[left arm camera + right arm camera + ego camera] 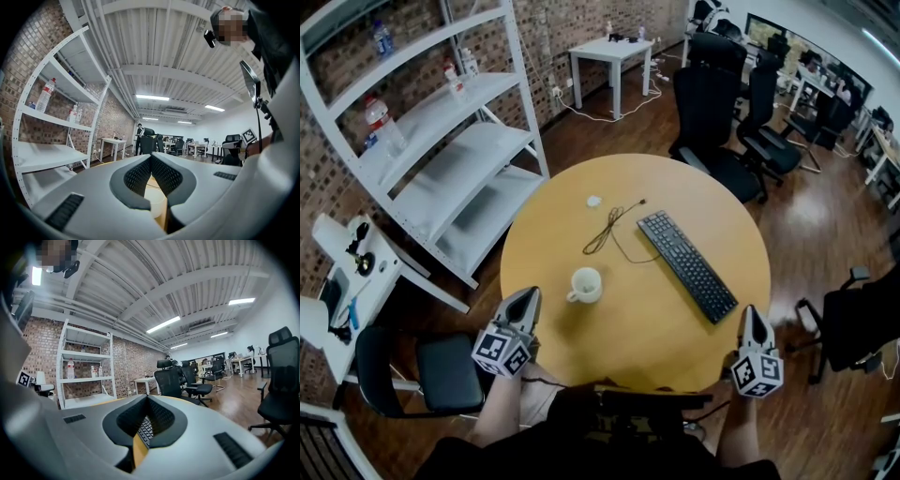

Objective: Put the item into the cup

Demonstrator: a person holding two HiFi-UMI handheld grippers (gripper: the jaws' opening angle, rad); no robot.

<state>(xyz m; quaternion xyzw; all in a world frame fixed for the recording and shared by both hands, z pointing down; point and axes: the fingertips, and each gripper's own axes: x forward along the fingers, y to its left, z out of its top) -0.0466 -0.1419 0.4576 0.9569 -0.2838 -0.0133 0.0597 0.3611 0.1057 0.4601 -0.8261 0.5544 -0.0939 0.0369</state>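
Observation:
A white cup [585, 284] with its handle to the left stands on the round yellow table [581, 178], left of centre. A small white round item [593, 201] lies farther back, near a loose black cable [609, 230]. My left gripper [529, 296] hovers at the table's near left edge, a little left of the cup, its jaws shut with nothing in them. In the left gripper view the cup [157, 201] shows below the closed left gripper [151, 158]. My right gripper [753, 312] sits at the near right edge, shut and empty. In the right gripper view the right gripper [146, 398] faces the keyboard [146, 430].
A black keyboard [686, 264] lies diagonally on the table's right half. A white shelf rack [441, 150] with bottles stands to the left. Black office chairs [712, 122] are behind the table, another chair [441, 370] is at near left, and a white side table [614, 52] is at the back.

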